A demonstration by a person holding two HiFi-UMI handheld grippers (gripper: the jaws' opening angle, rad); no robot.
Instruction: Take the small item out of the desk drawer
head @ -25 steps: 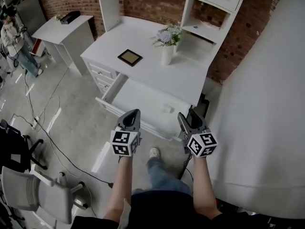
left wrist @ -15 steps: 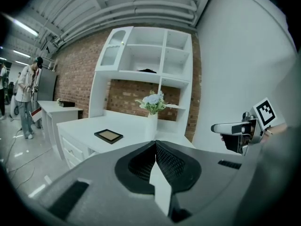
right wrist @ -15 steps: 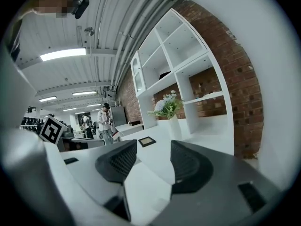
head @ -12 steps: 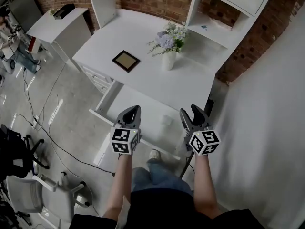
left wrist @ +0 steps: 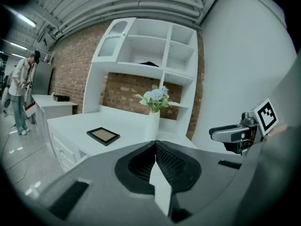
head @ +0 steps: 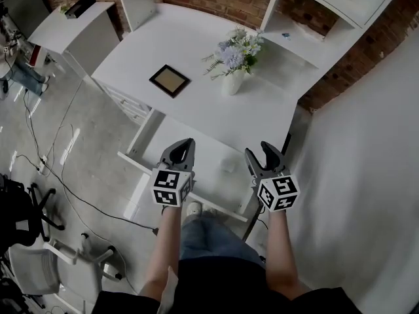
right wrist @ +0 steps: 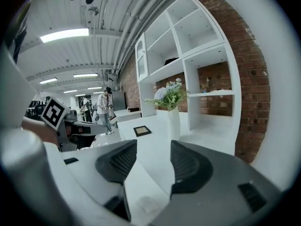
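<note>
The white desk's drawer [head: 143, 135] stands pulled out under the desktop. A small pale item [head: 227, 165] lies on its floor toward the right. My left gripper [head: 187, 144] hovers over the drawer's middle, left of the item, jaws shut with nothing held; its tips meet in the left gripper view [left wrist: 155, 145]. My right gripper [head: 260, 153] is open just right of the item, near the drawer's right end. In the right gripper view the item [right wrist: 146, 204] shows low between the open jaws [right wrist: 153, 150].
On the desk [head: 177, 44] stand a white vase of flowers [head: 232, 78] and a dark picture frame [head: 169, 81]. A hutch [head: 327, 18] rises at the back right, a white wall [head: 366, 175] close on the right. Chairs [head: 46, 267] and cables lie on the floor at left.
Both grippers have come forward over the open drawer as the view closed in on the desk. The left stays shut and the right stays open.
</note>
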